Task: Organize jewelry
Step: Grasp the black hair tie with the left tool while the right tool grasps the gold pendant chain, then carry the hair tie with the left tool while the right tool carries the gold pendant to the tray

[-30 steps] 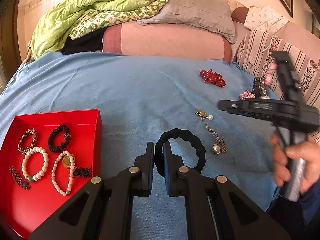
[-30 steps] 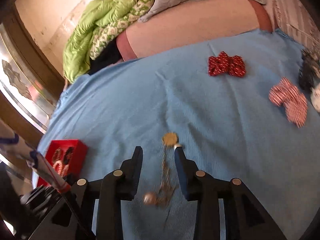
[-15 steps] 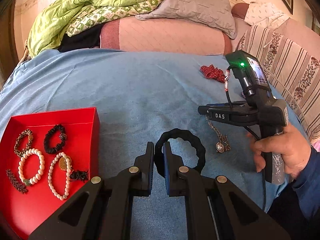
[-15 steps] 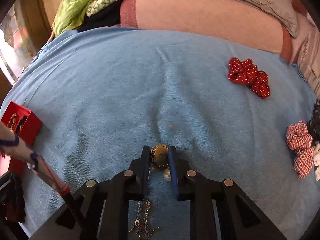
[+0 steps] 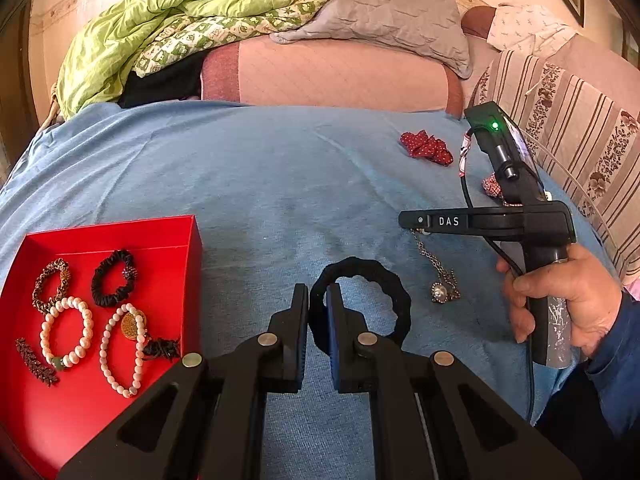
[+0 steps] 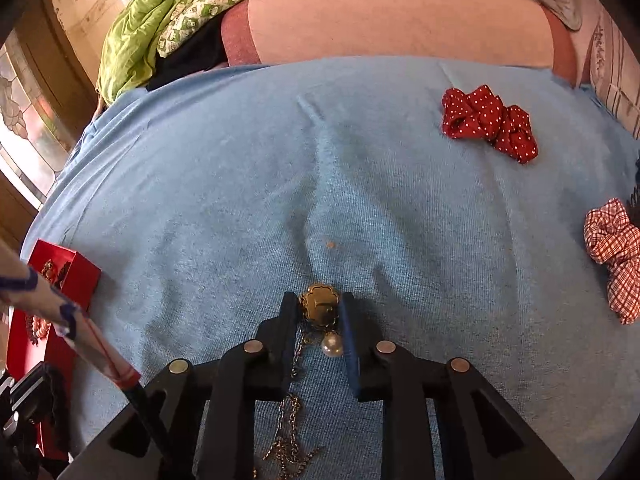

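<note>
At far left the red tray (image 5: 188,236) is cut off by the picture edge; it holds 2 pearl bracelets (image 5: 66,332), a black scrunchie (image 5: 112,278), a brown beaded band (image 5: 50,284) and dark pieces too small to name. Right of it, the left gripper (image 5: 318,300) is fully closed on the near rim of a black ring-shaped hair band (image 5: 396,292), which lies flat on the blue bedspread (image 5: 260,168), its loop extending away and to the right of the fingers. Further right lies the gold chain necklace (image 5: 434,264), its long axis running from a pearl pendant near the camera away toward the right gripper (image 6: 319,312); that gripper's arm hides the far end in the left view. In the right wrist view the jaws are opening slightly, with the gold medallion (image 6: 319,306) between the 2 pads, touching both. A pearl (image 6: 332,346) sits just below it. Red dotted scrunchies (image 6: 490,122) and a checked one (image 6: 614,252), partly cut off, lie beyond to the right.
</note>
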A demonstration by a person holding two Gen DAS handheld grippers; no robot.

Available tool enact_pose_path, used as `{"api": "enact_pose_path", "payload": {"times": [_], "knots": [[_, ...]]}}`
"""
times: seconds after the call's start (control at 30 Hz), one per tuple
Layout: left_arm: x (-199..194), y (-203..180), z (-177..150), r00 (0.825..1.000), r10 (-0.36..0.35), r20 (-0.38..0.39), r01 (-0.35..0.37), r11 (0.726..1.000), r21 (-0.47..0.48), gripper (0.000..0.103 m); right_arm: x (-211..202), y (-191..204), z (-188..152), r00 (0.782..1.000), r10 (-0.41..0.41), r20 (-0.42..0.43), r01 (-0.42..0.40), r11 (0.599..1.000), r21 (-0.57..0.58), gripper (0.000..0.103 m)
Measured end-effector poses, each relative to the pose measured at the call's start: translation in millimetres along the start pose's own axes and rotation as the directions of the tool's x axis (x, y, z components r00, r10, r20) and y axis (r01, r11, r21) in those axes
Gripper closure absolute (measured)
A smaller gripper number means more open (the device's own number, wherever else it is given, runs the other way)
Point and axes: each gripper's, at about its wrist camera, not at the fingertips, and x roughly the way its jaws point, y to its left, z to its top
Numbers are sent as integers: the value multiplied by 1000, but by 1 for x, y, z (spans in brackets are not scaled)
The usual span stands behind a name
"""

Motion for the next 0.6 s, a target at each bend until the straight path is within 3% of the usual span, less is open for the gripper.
{"api": "enact_pose_path", "payload": {"times": [0.07,0.13,0.37,0.6], "knots": [[-2,1,0,1000,1,5,-1,1000,-3,95,-4,-7,1,999,44,13,-44,998,47,91],[-2,1,1,1000,0,8,0,1000,-8,95,-9,-13,4,994,97,42,-101,990,100,95],[-3,0,0,1000,-7,9,7,1000,-5,95,-17,-22,3,987,142,79,-152,979,139,95],[-5,3,0,1000,-10,15,11,1000,-11,95,-53,-20,2,942,256,218,-288,949,130,95]]}}
